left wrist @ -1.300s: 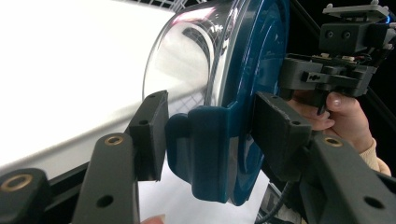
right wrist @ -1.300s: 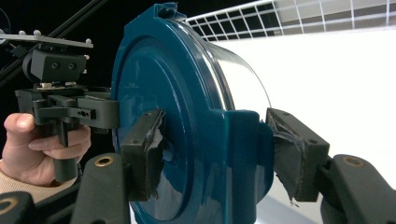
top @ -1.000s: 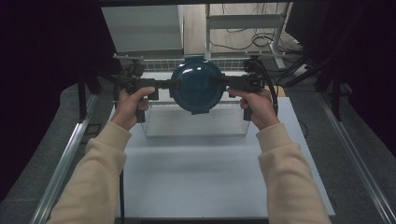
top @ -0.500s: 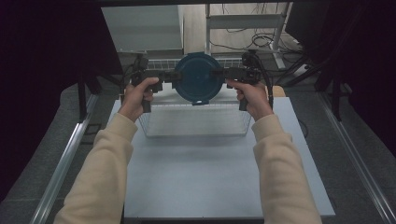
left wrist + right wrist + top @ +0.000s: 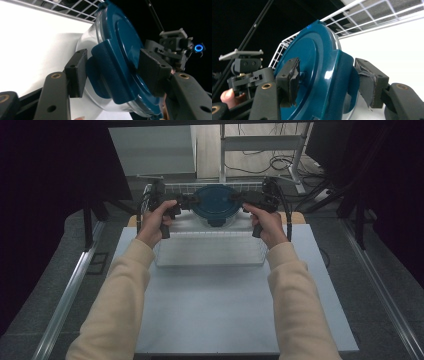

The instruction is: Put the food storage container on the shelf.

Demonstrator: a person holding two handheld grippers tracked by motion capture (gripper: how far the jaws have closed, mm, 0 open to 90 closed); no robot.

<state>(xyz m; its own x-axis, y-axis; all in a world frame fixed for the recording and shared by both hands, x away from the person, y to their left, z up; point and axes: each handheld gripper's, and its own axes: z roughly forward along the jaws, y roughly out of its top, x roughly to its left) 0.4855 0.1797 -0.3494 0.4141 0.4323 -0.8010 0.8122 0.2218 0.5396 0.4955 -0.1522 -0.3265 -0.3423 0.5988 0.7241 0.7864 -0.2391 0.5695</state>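
Note:
A round clear container with a dark blue clip lid (image 5: 216, 205) hangs between my two grippers over the far end of a white wire basket (image 5: 210, 251). My left gripper (image 5: 187, 201) grips its left side. In the left gripper view the pads (image 5: 76, 72) bracket the lid's side clip on the container (image 5: 117, 50); these jaws have just been opening a little, with the clip still touching both pads. My right gripper (image 5: 243, 197) is shut on the opposite clip, and in the right gripper view its pads (image 5: 289, 77) press on the lid (image 5: 312, 57).
The basket stands on a pale blue table (image 5: 210, 320) with bare room in front of it. Its far wire rim (image 5: 367, 15) lies just behind the container. Metal rails (image 5: 70, 295) run along both sides, and a frame with cables (image 5: 260, 155) stands beyond.
Both hands have carried the container away from the person and downward, from above the basket's middle to low over its far end. The lid now faces up more squarely.

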